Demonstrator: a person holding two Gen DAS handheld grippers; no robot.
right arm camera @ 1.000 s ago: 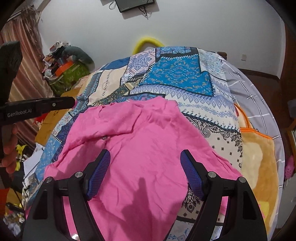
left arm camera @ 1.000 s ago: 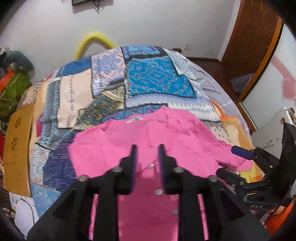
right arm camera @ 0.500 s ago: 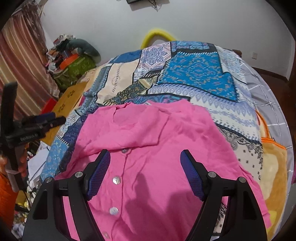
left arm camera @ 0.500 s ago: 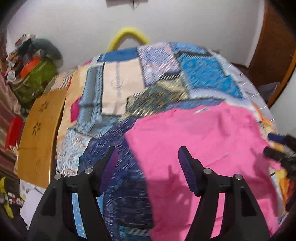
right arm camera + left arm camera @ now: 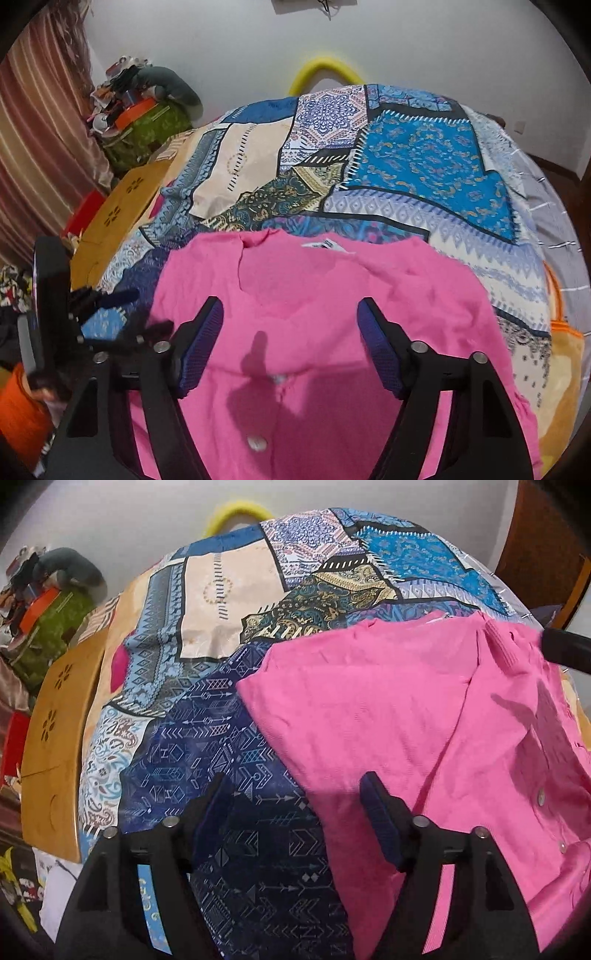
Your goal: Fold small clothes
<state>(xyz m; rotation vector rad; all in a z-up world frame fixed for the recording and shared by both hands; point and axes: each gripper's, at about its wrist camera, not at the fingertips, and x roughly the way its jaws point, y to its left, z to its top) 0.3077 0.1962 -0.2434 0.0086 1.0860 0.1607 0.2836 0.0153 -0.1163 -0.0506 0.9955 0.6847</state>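
Pink shirt (image 5: 325, 332) is lying spread on the patchwork bedspread (image 5: 417, 173), button placket facing up, collar and white label toward 12 o'clock in the right wrist view. In the left wrist view the same shirt is filling the 3 o'clock half of the frame, its side edge running diagonally from 12 toward 6.

Left gripper (image 5: 295, 812) is sitting with jaws apart, having just been opening. Nothing is clamped. Its 9 o'clock finger is hanging over dark blue patterned bedspread, its 3 o'clock finger is over the pink fabric, so the shirt's edge is passing between them. Cannot tell if the pads are touching cloth.

Right gripper (image 5: 291, 336) is also standing apart, having just been closing a little. Pads are not pressing on anything. It is hovering over the shirt's chest, collar at 12 o'clock from the tips, one button (image 5: 256, 443) at 6 o'clock between the fingers.

From the right wrist view the left gripper is showing blurred at 9 o'clock, beside the shirt's edge. From the left wrist view a dark bit of the right gripper is poking in at 2 o'clock over the collar area.

Wooden board (image 5: 55, 746) is lying at 9 o'clock off the bed edge. Yellow hoop (image 5: 325, 74) is at 12 o'clock against the wall.
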